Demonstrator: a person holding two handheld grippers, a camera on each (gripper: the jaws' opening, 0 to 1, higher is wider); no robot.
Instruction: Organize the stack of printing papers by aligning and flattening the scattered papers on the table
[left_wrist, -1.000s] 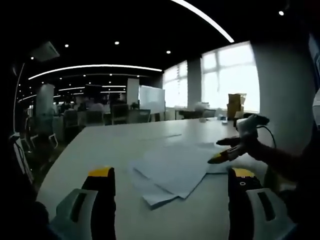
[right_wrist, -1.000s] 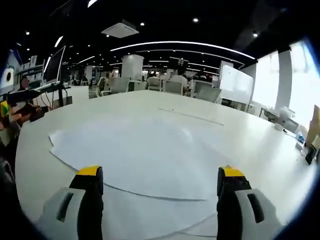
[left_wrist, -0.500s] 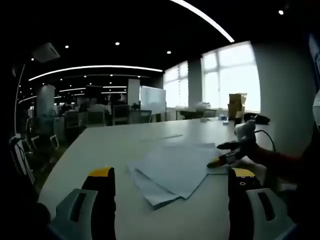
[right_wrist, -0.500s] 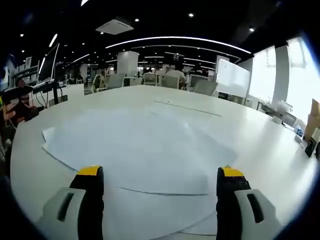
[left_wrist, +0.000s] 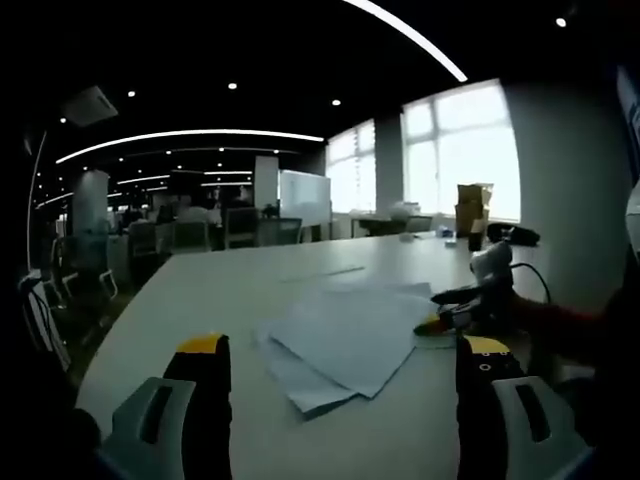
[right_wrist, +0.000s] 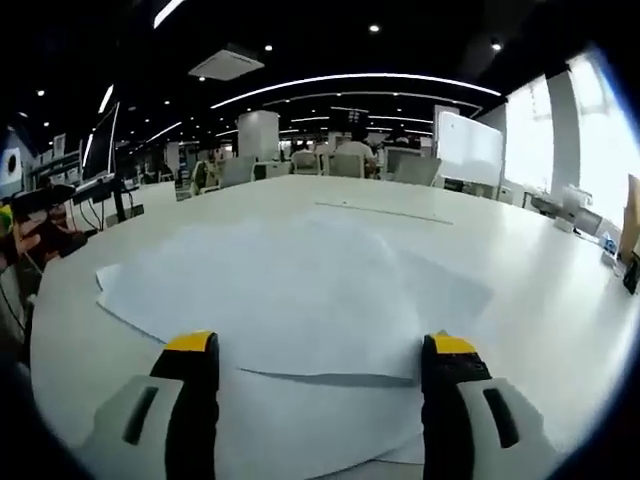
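White papers (right_wrist: 290, 290) fanned on table (right_wrist: 520, 300); tongs apart.

It is a large open office under a dark ceiling (left_wrist: 200, 60), lit by small round spotlights and long curved light strips (left_wrist: 190, 135). Tall bright windows (left_wrist: 462, 155) run along one side, washing out whatever lies beyond them. A big white table (right_wrist: 300, 205) stretches away towards rows of office chairs (left_wrist: 180, 235). A whiteboard (left_wrist: 303, 198) stands near a white pillar (right_wrist: 258, 135). Something like a stack of cardboard boxes (left_wrist: 473, 208) sits by the window, though it is too dim to be sure. A ceiling air unit (right_wrist: 226, 63) hangs overhead.
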